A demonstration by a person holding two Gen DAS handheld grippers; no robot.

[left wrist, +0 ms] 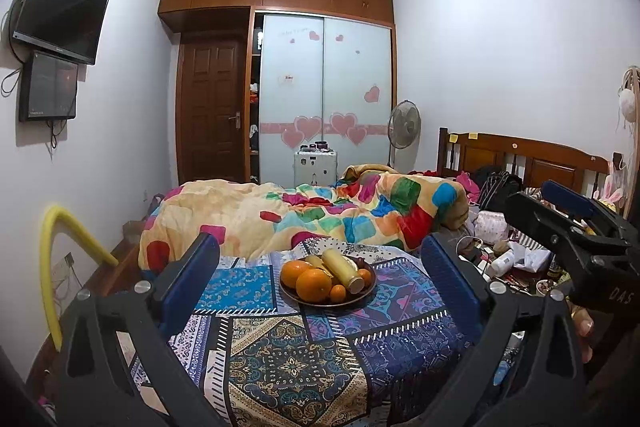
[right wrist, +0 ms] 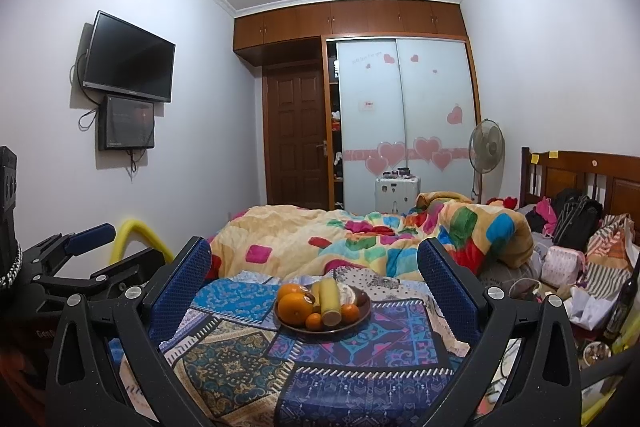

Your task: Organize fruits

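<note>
A brown plate (left wrist: 320,304) (right wrist: 362,319) of fruit sits on a patterned cloth. It holds two large oranges (left wrist: 313,283) (right wrist: 294,307), a yellow banana (left wrist: 340,265) (right wrist: 330,297) and small tangerines (left wrist: 338,293) (right wrist: 314,321). My left gripper (left wrist: 320,247) is open, its blue pads (left wrist: 192,279) standing wide on either side of the plate and short of it. My right gripper (right wrist: 314,245) is open too and frames the plate in the same way, holding nothing. Each gripper also shows at the edge of the other's view: right gripper (left wrist: 560,211), left gripper (right wrist: 108,247).
The patterned cloth (left wrist: 296,359) covers a small surface in front of a bed with a colourful quilt (left wrist: 320,215). A yellow foam tube (left wrist: 52,267) arches at the left. Bags, bottles and clutter (right wrist: 572,267) lie at the right by the wooden headboard (right wrist: 580,175).
</note>
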